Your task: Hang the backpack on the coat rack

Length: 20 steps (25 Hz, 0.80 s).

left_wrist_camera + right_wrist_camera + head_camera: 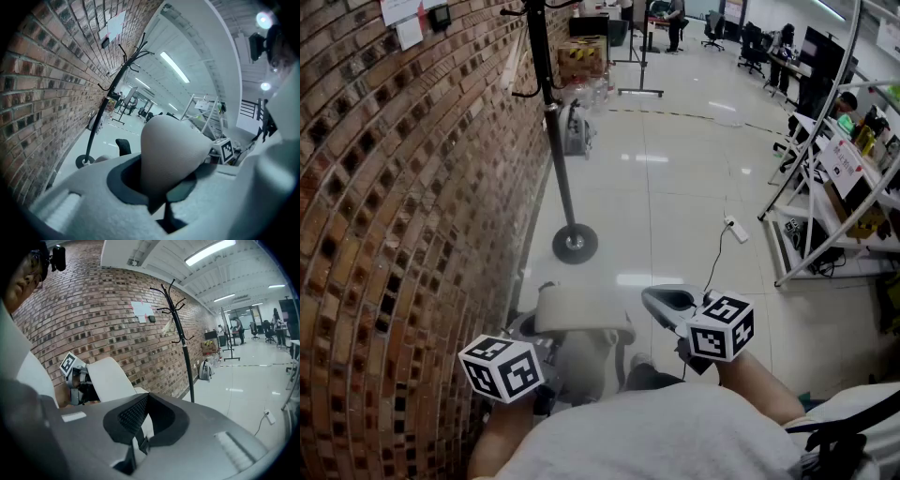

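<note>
A pale grey-white backpack (581,323) hangs low between my two grippers, close to the brick wall. My left gripper (534,330) is shut on a fold of its fabric, which bulges up between the jaws (171,150). My right gripper (654,302) is shut on a black webbing strap (139,442) beside a mesh-lined part of the backpack. The left gripper's marker cube (69,364) shows beside a white padded strap (110,376). The black coat rack (558,141) stands ahead by the wall on a round base (575,244). Its curved hooks (171,301) are bare.
The brick wall (394,187) runs along the left. Another small bag (575,127) sits on the floor behind the rack. A white power strip with cable (736,230) lies on the shiny floor. Metal shelving (825,216) fills the right; people sit at far desks.
</note>
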Available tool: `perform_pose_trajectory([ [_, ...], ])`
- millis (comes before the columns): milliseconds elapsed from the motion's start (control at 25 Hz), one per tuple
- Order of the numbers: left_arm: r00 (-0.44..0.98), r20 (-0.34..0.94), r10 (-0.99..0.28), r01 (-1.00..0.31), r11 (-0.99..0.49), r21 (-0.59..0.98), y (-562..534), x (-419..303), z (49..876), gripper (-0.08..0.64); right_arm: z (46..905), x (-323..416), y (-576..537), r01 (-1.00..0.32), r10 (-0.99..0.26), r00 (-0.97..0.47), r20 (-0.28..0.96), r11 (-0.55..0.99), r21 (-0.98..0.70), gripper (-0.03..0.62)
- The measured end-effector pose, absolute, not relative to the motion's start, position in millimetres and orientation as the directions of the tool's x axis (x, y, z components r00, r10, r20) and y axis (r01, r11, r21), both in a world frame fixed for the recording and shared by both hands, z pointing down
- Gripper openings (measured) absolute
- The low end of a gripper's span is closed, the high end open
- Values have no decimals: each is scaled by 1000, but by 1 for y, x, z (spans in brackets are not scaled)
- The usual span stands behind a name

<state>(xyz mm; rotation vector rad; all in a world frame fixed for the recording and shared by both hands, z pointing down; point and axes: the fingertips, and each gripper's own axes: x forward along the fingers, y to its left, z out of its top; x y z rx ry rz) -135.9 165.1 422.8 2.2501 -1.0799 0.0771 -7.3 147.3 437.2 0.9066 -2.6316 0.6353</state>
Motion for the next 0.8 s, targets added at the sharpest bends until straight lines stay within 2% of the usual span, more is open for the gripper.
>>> perform_pose_trajectory([
  [440,536,308,-786,-789,-337,514,49,-100,411,31,438,49,17,-551,-428,-822,376,764,-335,-2],
  [800,455,243,-857,-810,-286,511,-36,-79,362,31,413,95,-57,-534,-442,-840,316,779,-330,-2],
])
